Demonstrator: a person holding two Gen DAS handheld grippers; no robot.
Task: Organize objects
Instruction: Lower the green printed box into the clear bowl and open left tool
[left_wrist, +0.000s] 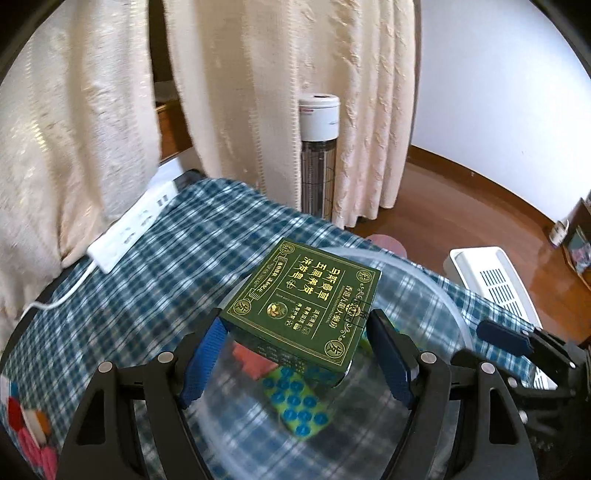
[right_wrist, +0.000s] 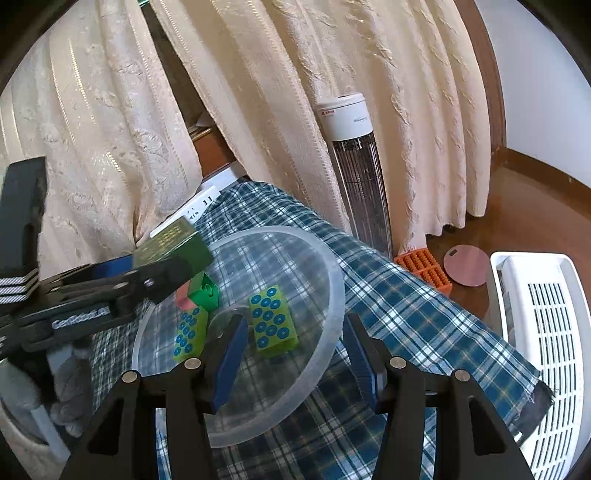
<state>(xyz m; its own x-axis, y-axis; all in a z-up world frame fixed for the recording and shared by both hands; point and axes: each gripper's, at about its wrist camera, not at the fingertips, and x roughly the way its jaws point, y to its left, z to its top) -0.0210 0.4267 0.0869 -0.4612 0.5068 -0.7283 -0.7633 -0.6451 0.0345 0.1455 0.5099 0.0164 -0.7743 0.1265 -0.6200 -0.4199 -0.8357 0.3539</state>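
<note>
The left gripper (left_wrist: 295, 354) pinches the green box (left_wrist: 301, 301), poised above the clear bowl (right_wrist: 338, 295) holding green blocks (right_wrist: 273, 321). The right gripper (right_wrist: 293, 350), jaws spread and empty, straddles the bowl's near rim, blocks at its eleven o'clock.

The green box (left_wrist: 301, 302) covers most of what lies under it in the clear bowl (left_wrist: 436, 280): of the pink block (left_wrist: 255, 363) only one corner shows, and the dotted green block (left_wrist: 299, 402) below it is blurred. From the right side, the left tool (right_wrist: 147, 273) hides the near end of the same box, so I cannot tell how its pads sit on it. The small green piece (right_wrist: 205, 291) in the bowl is half hidden and its shape is not clear. The white basket (right_wrist: 539, 332) is cut by the picture's edge. The small things (left_wrist: 576, 240) at the far right floor are too small to name. The colourful patch (left_wrist: 29, 435) at the lower left is blurred and cut off.
</note>
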